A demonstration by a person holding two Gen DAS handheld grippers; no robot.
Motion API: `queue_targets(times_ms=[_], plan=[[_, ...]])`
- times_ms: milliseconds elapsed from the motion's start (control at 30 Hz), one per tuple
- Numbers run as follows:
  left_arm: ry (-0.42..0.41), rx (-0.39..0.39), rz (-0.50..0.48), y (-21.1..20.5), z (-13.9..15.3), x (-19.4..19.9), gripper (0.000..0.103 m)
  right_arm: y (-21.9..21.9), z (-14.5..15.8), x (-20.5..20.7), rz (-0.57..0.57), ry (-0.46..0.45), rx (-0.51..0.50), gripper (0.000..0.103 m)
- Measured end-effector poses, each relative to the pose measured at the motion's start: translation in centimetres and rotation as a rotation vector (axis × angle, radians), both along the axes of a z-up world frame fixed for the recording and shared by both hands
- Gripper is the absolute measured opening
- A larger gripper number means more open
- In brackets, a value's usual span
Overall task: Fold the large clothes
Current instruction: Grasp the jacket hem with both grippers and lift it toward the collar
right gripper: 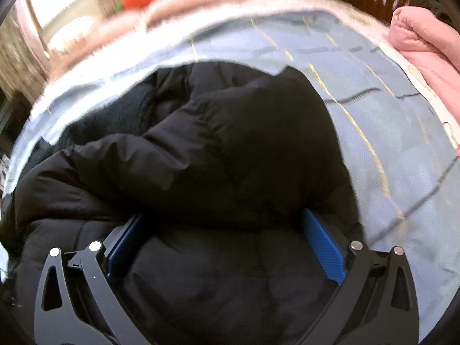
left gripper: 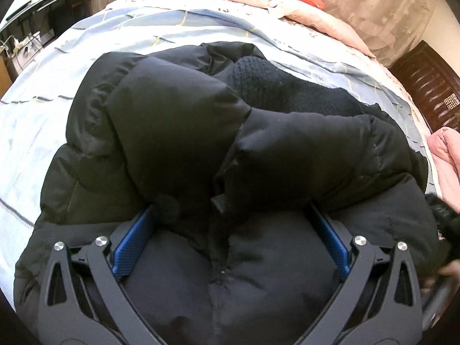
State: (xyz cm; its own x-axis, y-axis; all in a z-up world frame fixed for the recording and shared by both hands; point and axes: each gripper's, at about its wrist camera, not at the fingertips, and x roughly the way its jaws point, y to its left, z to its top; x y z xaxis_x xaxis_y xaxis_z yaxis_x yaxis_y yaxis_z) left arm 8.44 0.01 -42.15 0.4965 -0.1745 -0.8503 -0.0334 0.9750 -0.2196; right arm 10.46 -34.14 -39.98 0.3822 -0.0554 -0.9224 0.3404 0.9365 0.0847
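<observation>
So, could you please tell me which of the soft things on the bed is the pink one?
The folded pink blanket at the bed's right edge; the puffy jacket is black.

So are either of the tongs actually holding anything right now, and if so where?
Nothing is held. The left tongs and right tongs are both spread wide open, with the puffy black jacket bulging between the fingers, unpinched.

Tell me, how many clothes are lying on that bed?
2 that I can see: a black puffy coat bunched in the middle of the bed, and a pink garment at its right edge. The black knit patch may be another piece; more could be hidden underneath.
</observation>
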Motion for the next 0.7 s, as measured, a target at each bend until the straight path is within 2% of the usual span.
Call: queue_targets(times_ms=[33,133,200,267,333,433,533,567,633,700], plan=[[0.017,-0.008,0.007,0.2,0.6,-0.3,0.101,0.0,1.7,-0.8,-0.013,0.020,0.019,0.102],[0.014,-0.008,0.035,0.9,3.6,-2.5,0.101,0.1,7.2,-6.2,-0.080,-0.093,0.132,0.102],[-0.136,0.093,0.109,2.1,7.9,-6.9,0.101,0.4,8.9,-10.6,-0.129,-0.147,0.181,0.102],[-0.231,0.120,0.140,3.5,10.6,-11.0,0.101,1.2,8.8,-14.7,-0.146,-0.137,0.198,0.102],[-0.236,0.103,0.134,4.9,11.2,-13.8,0.101,3.1,6.7,-18.5,-0.097,-0.031,0.238,0.102],[-0.108,-0.013,0.080,7.2,9.4,-17.3,0.101,6.4,3.0,-23.1,-0.032,0.146,0.274,0.102],[0.019,-0.218,0.049,8.7,7.0,-20.2,0.101,8.0,0.2,-27.0,-0.029,0.218,0.441,0.102],[0.070,-0.273,0.059,9.1,6.0,-21.5,0.101,8.1,-0.5,-27.7,-0.040,0.227,0.492,0.102],[0.140,-0.334,0.097,9.7,4.1,-23.9,0.101,7.7,-1.8,-29.5,-0.100,0.212,0.614,0.102],[0.156,-0.370,0.124,9.9,3.1,-25.5,0.101,6.4,-2.6,-30.5,-0.170,0.149,0.696,0.102]])
